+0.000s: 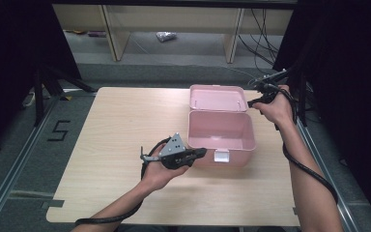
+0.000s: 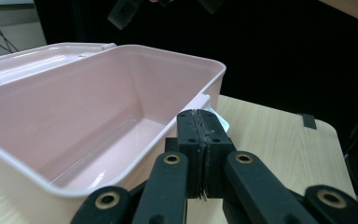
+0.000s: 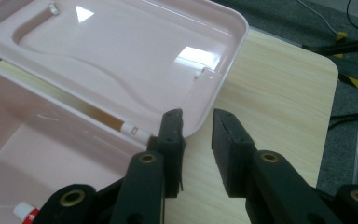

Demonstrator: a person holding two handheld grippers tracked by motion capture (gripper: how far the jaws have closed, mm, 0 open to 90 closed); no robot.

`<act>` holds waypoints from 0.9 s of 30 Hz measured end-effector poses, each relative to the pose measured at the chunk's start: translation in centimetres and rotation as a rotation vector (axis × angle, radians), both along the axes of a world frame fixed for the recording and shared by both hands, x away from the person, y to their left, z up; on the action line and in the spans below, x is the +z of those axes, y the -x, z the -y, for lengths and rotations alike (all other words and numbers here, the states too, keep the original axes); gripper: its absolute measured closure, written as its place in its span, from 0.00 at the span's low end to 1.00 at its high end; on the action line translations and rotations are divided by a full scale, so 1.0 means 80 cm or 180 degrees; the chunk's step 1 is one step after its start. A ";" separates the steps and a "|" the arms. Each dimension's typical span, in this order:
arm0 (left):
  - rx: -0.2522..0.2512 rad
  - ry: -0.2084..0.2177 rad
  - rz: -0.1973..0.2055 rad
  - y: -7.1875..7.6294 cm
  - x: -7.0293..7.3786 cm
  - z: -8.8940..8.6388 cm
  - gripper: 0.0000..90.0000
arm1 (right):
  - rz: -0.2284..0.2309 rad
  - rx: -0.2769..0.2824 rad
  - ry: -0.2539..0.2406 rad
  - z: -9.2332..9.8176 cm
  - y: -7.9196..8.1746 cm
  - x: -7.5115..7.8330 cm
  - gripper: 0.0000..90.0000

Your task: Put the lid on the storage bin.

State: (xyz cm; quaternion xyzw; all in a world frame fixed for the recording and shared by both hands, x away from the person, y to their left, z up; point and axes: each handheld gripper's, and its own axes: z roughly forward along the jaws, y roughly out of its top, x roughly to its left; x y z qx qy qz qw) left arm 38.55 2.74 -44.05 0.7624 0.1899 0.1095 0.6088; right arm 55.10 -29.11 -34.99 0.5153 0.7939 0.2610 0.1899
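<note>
While we hold the left gripper [image 1: 200,152] at about seven o'clock of the pink box [image 1: 221,140], its jaws are pressed flat together with nothing between them, the tips just beside the box's front wall near the white latch [image 1: 221,155]. In the left gripper view those closed jaws [image 2: 202,140] sit against the near rim of the box [image 2: 74,121], whose inside looks bare from this side. The box stands open right of centre on the wooden table [image 1: 116,145], its lid [image 1: 217,98] thrown back flat at twelve o'clock behind it.

Farther off, at about two o'clock of the box, our right gripper [image 1: 257,102] sits by the lid's corner. In the right gripper view its jaws [image 3: 198,135] stand partly apart, holding nothing, the lid's edge [image 3: 219,88] just ahead of them; a small red-and-white item [image 3: 25,212] shows low in the box.

We judge that we are about to close the box. Next, the right jaws need to catch the lid's edge and swing it over, while the left steadies the front wall.
</note>
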 end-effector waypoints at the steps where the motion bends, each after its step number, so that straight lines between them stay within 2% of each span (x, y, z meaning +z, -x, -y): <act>1: -0.0024 -0.0004 0.0020 0.000 -0.001 0.003 0.98 | -0.0012 -0.0028 -0.0011 -0.001 -0.002 0.000 0.83; 4: -0.0045 0.0002 0.0021 -0.001 -0.003 0.010 0.98 | -0.0009 -0.0082 -0.0047 -0.003 -0.009 -0.002 0.84; 6: -0.0068 -0.0014 0.0027 -0.003 -0.006 0.016 0.98 | 0.0016 -0.0094 -0.0011 -0.004 -0.017 -0.005 0.84; 8: -0.0090 -0.0035 0.0016 -0.003 -0.008 0.022 0.98 | -0.0062 -0.0149 -0.0068 -0.007 -0.021 -0.007 0.84; 11: -0.0117 -0.0045 0.0015 -0.004 -0.011 0.031 0.98 | -0.0043 -0.0178 -0.0028 -0.007 -0.033 -0.012 0.85; 12: -0.0124 -0.0045 0.0019 -0.004 -0.012 0.033 0.98 | -0.0107 -0.0252 -0.0078 -0.009 -0.039 -0.014 0.85; 14: -0.0134 -0.0050 0.0033 -0.004 -0.012 0.038 0.98 | -0.0082 -0.0277 -0.0053 -0.008 -0.045 -0.016 0.85; 15: -0.0141 -0.0043 0.0040 -0.004 -0.013 0.041 0.98 | -0.0155 -0.0392 -0.0130 -0.011 -0.047 -0.017 0.86; 16: -0.0153 -0.0070 0.0054 -0.004 -0.013 0.041 0.98 | -0.0132 -0.0391 -0.0104 -0.009 -0.052 -0.019 0.86; 17: -0.0156 -0.0064 0.0057 -0.004 -0.014 0.044 0.98 | -0.0200 -0.0455 -0.0172 -0.011 -0.053 -0.019 0.85; 18: -0.0166 -0.0045 0.0064 -0.005 -0.016 0.047 0.98 | -0.0097 -0.0385 -0.0089 -0.007 -0.058 -0.021 0.85; 19: -0.0159 -0.0074 0.0053 -0.004 -0.016 0.048 0.98 | -0.0149 -0.0453 -0.0132 -0.008 -0.060 -0.022 0.85; 20: -0.0157 -0.0083 0.0064 -0.005 -0.018 0.050 0.98 | -0.0114 -0.0463 -0.0114 -0.006 -0.063 -0.023 0.85; 21: -0.0160 -0.0066 0.0065 -0.006 -0.019 0.052 0.98 | -0.0133 -0.0524 -0.0173 -0.007 -0.066 -0.024 0.85; 22: -0.0161 -0.0116 0.0080 -0.006 -0.020 0.052 0.98 | -0.0114 -0.0484 -0.0170 -0.005 -0.068 -0.024 0.84; 23: -0.0156 -0.0101 0.0078 -0.007 -0.021 0.054 0.98 | -0.0147 -0.0533 -0.0214 -0.006 -0.069 -0.025 0.84; 24: -0.0159 -0.0066 0.0073 -0.007 -0.022 0.056 0.98 | -0.0117 -0.0532 -0.0193 -0.006 -0.071 -0.027 0.84; 25: -0.0153 -0.0119 0.0082 -0.008 -0.023 0.056 0.98 | -0.0137 -0.0536 -0.0207 -0.005 -0.073 -0.028 0.84; 26: -0.0146 -0.0107 0.0077 -0.008 -0.024 0.058 0.98 | -0.0165 -0.0614 -0.0259 -0.008 -0.074 -0.028 0.84; 27: -0.0142 -0.0116 0.0086 -0.009 -0.024 0.058 0.98 | -0.0113 -0.0546 -0.0169 -0.006 -0.078 -0.030 0.84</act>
